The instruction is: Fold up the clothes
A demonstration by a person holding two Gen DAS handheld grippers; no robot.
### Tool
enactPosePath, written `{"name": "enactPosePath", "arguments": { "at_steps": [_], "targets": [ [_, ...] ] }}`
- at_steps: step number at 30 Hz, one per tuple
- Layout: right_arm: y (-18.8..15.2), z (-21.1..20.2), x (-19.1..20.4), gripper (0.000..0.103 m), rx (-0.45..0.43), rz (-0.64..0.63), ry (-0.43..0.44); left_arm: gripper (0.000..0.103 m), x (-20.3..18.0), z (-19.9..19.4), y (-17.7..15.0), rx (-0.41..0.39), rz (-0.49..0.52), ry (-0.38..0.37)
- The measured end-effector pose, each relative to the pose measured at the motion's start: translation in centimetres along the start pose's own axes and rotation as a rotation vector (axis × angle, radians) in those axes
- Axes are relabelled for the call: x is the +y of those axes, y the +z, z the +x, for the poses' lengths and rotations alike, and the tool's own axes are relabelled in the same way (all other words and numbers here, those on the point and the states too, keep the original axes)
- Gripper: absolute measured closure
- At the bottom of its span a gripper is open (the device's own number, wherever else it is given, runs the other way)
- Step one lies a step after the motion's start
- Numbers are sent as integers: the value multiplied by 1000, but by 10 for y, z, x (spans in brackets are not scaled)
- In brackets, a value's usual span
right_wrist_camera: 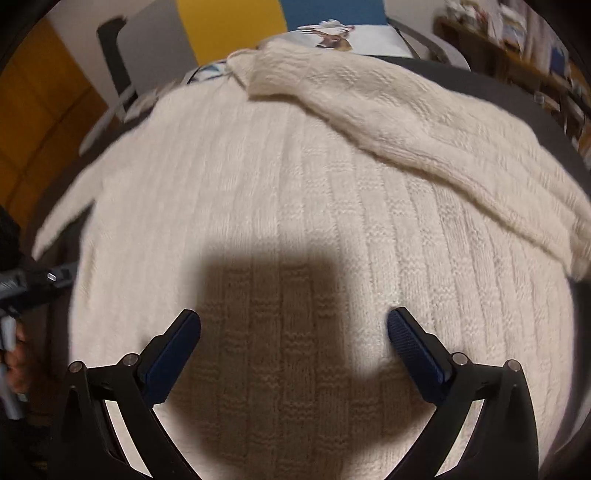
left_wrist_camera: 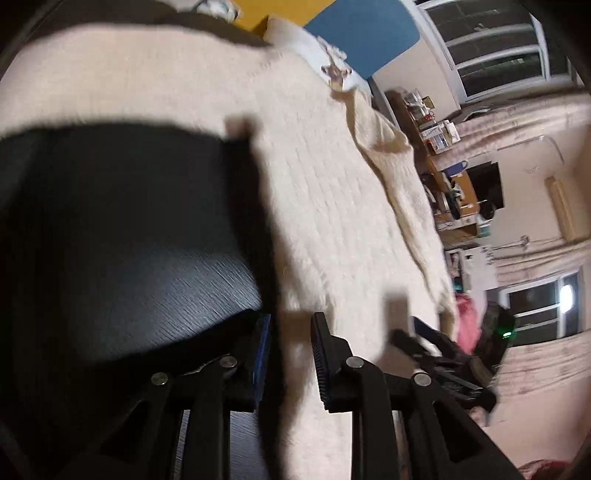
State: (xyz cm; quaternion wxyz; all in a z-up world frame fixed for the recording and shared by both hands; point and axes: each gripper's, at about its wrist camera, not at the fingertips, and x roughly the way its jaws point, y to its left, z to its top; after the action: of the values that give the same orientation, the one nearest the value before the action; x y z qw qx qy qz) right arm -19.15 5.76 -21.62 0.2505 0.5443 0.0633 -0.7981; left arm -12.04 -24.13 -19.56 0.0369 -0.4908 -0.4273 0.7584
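Fingers of the right gripper (right_wrist_camera: 293, 354) stand wide apart, empty, above the cream knitted sweater (right_wrist_camera: 295, 206), their shadow just ahead on it. Left gripper (left_wrist_camera: 290, 354) fingers are parted by a narrow gap with sweater edge between; grip unclear. Farther ahead, one sleeve (right_wrist_camera: 424, 129) lies folded across the body.

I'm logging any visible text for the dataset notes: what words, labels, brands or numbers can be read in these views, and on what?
None can be read.
Cream knit sweater: no label or tag showing.
Pillow: a printed animal picture, no words.
Cluttered shelves: boxes and papers too small and blurred to read.
Left gripper and right gripper: no markings visible.
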Motion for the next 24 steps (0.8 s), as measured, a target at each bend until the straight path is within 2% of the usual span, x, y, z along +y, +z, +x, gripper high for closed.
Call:
{"name": "enactPosePath", "arguments": {
  "at_steps": [2, 5, 7, 11, 14, 15, 16, 19, 22, 24],
  "targets": [
    [0, 1, 3, 0, 5, -18, -17, 82, 2, -5, -4, -32, -24, -19],
    [1, 0, 2, 0, 8, -15, -14, 81, 7, -12, -8, -59, -79, -116],
    [2, -2, -1, 0, 8, 2, 2, 80, 7, -15, -13, -89, -90, -148],
    [5, -5, -6, 0, 8, 35, 30, 78, 3, -1, -19, -72, -57, -38],
    [5, -4, -3, 0, 8, 26, 14, 78, -10, 5, -21, -80, 17, 11],
    [4, -3, -1, 0, 10, 23, 6, 80, -17, 7, -21, -81, 53, 43],
    [3, -1, 2, 0, 12, 21, -3, 97, -21, 8, -21, -91, 84, 83],
    [0, 3, 10, 0, 21, 18, -19, 98, -18, 0, -9, -128, 101, 186],
    [-1, 0, 22, 0, 45, 47, 63, 98, -2, -20, 10, -168, 72, 257],
    [-3, -1, 36, 0, 54, 44, 135, 98, 9, -33, 19, -165, 51, 253]
  ]
}}
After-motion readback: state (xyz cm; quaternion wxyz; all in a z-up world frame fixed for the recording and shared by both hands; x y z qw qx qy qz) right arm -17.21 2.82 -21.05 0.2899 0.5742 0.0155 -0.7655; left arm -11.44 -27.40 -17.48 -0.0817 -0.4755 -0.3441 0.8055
